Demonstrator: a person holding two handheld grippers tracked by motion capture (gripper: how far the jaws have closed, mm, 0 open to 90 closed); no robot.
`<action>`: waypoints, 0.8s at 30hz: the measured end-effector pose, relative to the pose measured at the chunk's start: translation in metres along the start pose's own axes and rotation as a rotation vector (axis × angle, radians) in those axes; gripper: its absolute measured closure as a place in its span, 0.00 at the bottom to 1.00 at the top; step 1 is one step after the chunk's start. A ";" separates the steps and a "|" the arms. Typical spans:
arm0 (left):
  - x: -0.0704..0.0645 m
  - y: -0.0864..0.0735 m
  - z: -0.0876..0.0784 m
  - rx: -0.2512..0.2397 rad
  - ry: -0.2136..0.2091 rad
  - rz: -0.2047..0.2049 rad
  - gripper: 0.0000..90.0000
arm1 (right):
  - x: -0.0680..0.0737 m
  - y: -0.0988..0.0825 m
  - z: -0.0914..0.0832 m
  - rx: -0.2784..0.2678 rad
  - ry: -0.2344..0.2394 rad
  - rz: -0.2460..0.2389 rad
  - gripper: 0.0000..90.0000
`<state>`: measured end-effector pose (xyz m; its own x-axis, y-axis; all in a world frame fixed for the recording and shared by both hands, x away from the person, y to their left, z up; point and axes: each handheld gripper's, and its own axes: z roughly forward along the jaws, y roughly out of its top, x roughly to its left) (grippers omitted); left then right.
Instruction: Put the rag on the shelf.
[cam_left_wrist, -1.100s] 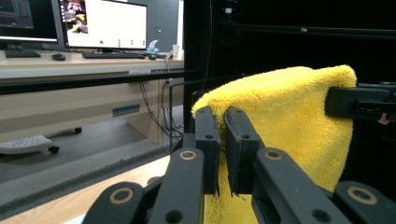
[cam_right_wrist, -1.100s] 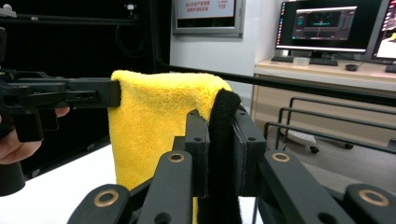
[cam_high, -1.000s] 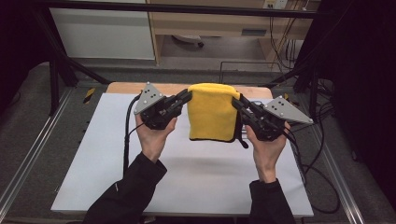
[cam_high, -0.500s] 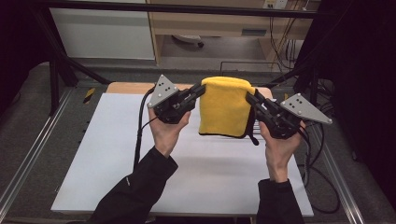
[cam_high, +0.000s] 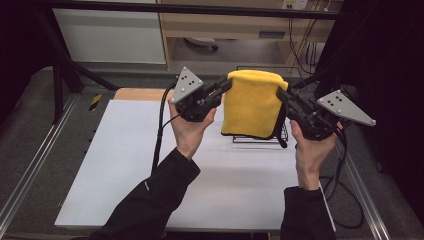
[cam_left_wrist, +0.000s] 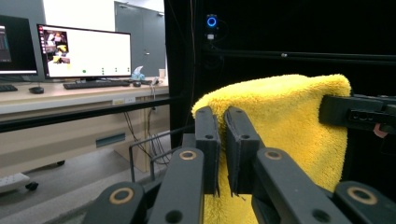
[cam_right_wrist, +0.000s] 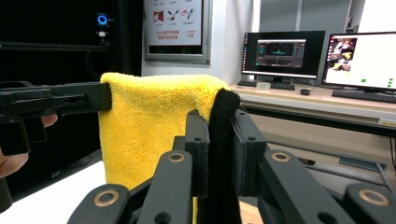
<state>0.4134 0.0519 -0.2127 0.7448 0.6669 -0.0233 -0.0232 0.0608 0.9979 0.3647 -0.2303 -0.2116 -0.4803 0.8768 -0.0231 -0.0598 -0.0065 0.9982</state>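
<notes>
1. I take the yellow towel (cam_high: 251, 104) as the reference landmark; it hangs folded over, fold uppermost, above the far right part of the white counter (cam_high: 125, 165); its lower edge carries a dark border.
2. Left gripper (cam_high: 226, 86): I see it on the left of the towel, at the upper left corner; in the left gripper view its fingers (cam_left_wrist: 207, 135) stand nearly together with a fold of yellow cloth between them, so I read them as clamped on the towel (cam_left_wrist: 285, 121).
3. Right gripper (cam_high: 282, 93): it sits on the right of the towel, at the upper right corner; in the right gripper view its fingers (cam_right_wrist: 198, 140) are pressed against the towel's dark bordered edge, so I read them as clamped on the towel (cam_right_wrist: 149, 121) too.
4. The towel spans the gap between the two grippers and hangs free below them; whether its lower edge touches anything, I cannot tell.
5. Wire rack (cam_high: 260, 136): a black wire frame shows just behind and below the towel, standing on the counter; most of it is hidden by the cloth.
6. Left hand (cam_high: 189, 131) and right hand (cam_high: 311, 152): each holds its gripper from underneath, below and to either side of the towel; both sleeves are dark.
</notes>
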 end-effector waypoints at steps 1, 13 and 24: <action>-0.001 0.002 0.002 -0.003 0.000 0.000 0.94 | -0.001 0.002 0.000 -0.002 -0.003 -0.002 0.88; -0.003 0.018 0.023 -0.024 0.001 -0.007 0.94 | -0.016 0.019 0.005 -0.025 -0.042 0.001 0.88; -0.006 0.029 0.041 -0.043 -0.001 0.000 0.94 | -0.031 0.029 0.008 -0.042 -0.070 -0.003 0.88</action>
<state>0.4354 0.0194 -0.1814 0.7455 0.6661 -0.0232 -0.0521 0.0930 0.9943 0.3850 -0.2534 -0.1815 -0.4180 0.9082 -0.0211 -0.0987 -0.0223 0.9949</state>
